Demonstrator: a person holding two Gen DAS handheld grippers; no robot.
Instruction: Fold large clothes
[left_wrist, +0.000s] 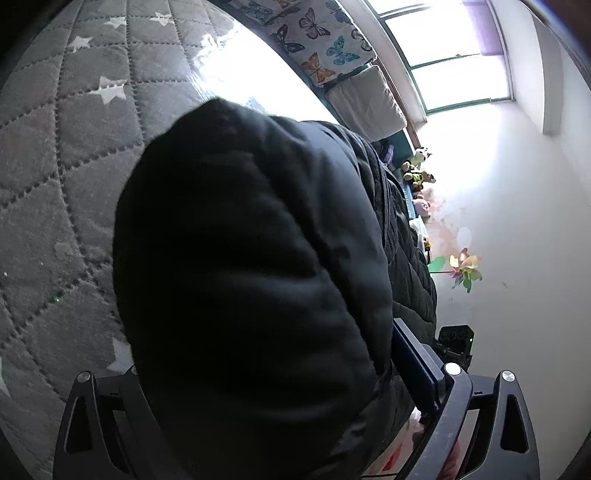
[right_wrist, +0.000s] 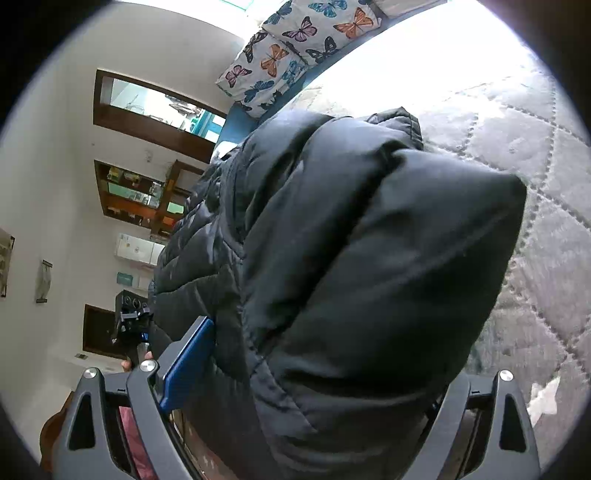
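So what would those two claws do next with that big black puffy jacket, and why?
Probably close both on the fabric. The black puffer jacket bulges between the wide-open fingers of the left gripper and the right gripper, over the grey quilted cover. Neither looks clamped yet, so a fold needs a grip first.

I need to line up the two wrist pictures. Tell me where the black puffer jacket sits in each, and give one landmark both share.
Left wrist: the black puffer jacket fills the centre and bottom, bulging between the claw's arms.
Right wrist: the jacket fills the centre and bottom, slightly right.
Shared landmark: the butterfly-print pillows, at the top of both views.
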